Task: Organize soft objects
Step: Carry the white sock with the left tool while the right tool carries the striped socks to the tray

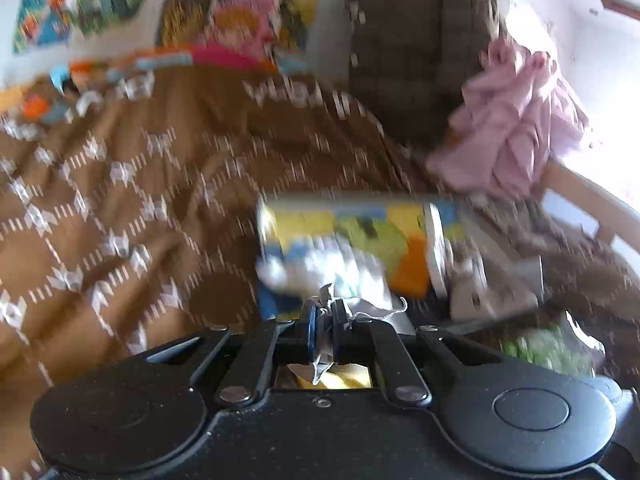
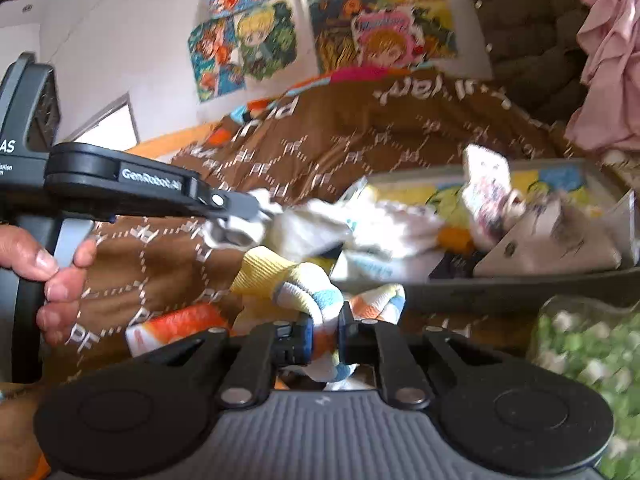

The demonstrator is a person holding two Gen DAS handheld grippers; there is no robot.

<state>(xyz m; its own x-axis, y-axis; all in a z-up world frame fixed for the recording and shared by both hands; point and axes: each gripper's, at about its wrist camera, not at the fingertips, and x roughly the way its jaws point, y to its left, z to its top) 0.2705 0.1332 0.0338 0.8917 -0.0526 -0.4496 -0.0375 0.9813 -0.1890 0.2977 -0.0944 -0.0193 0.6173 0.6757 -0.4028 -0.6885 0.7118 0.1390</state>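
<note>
In the left wrist view, my left gripper (image 1: 325, 320) is shut on a corner of white cloth (image 1: 329, 299). It hangs just before a shallow tray (image 1: 340, 199) with a colourful lining. The view is blurred. My right gripper (image 2: 325, 332) is shut on a striped sock (image 2: 308, 284) in yellow, white, blue and orange, held above the brown blanket (image 2: 160, 248). The right wrist view also shows the left gripper (image 2: 258, 209) from the side, with the white cloth (image 2: 320, 228) trailing from it into the grey tray (image 2: 500, 292). A person's hand (image 2: 52, 276) grips its handle.
A brown patterned blanket (image 1: 120, 184) covers the bed. Crumpled pink fabric (image 1: 516, 128) lies at the right beside a dark cushion (image 1: 412, 40). More small soft items (image 2: 488, 184) lie in the tray. A clear jar of green pieces (image 2: 588, 352) stands at the lower right. Cartoon posters (image 2: 248, 48) hang on the wall.
</note>
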